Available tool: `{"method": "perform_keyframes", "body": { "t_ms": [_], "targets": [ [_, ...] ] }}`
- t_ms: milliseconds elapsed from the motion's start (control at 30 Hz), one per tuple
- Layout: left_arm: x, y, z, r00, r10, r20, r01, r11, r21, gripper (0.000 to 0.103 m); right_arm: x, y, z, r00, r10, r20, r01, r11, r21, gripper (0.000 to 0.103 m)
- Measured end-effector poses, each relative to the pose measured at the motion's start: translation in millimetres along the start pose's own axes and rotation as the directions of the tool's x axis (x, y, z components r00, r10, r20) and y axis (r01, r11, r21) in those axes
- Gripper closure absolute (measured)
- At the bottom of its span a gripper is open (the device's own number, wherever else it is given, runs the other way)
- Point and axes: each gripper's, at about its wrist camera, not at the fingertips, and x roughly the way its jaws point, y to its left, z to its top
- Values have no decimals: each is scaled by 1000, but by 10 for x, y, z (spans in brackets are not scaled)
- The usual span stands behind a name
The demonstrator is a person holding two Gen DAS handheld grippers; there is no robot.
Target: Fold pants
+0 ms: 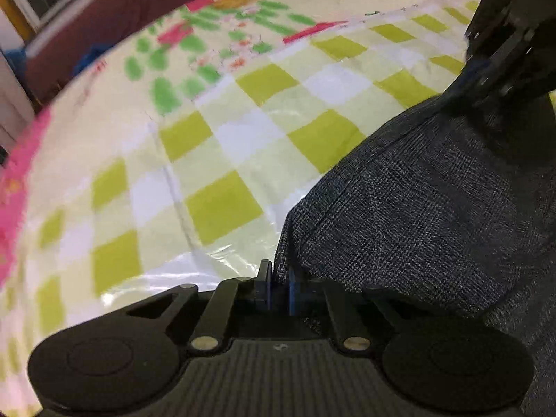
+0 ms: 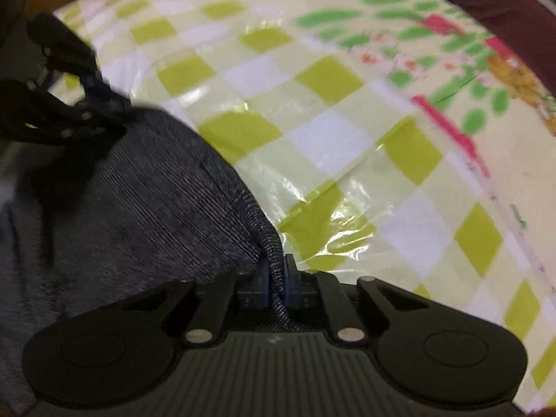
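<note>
Dark grey woven pants (image 1: pixel 417 201), edge pinched in left tool (image 1: pixel 279 285) and right tool (image 2: pixel 277 278), over checked cloth (image 1: pixel 222 146)

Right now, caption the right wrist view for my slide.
Right gripper pinches the pants edge above the checkered sheet; left gripper grips the far corner.

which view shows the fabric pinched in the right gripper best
Right wrist view: the dark grey woven pants edge runs between the right gripper pads. The left wrist view shows that gripper far off, blurred, on the cloth.
</note>
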Motion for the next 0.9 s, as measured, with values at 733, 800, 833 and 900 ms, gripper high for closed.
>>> {"method": "perform_keyframes", "body": {
  "t_ms": [733, 800, 833, 900],
  "targets": [
    [-1483, -1593, -1739, 983, 57, 175, -50, 998, -41, 76, -1277, 2266, -1771, 973, -159, 165, 165, 986, -24, 93],
    [-1537, -1549, -1750, 979, 52, 196, -40, 997, -64, 76, -1205, 2274, -1704, 950, -253, 184, 279, 951, -130, 76],
    [-1570, -1516, -1759, 977, 46, 209, -31, 997, -76, 76, -1192, 2239, -1679, 941, -280, 191, 312, 936, -161, 69],
    [-1617, -1474, -1780, 973, 44, 228, -24, 996, -91, 76, -1170, 2176, -1655, 939, -294, 181, 332, 913, -238, 66]
  ]
}}
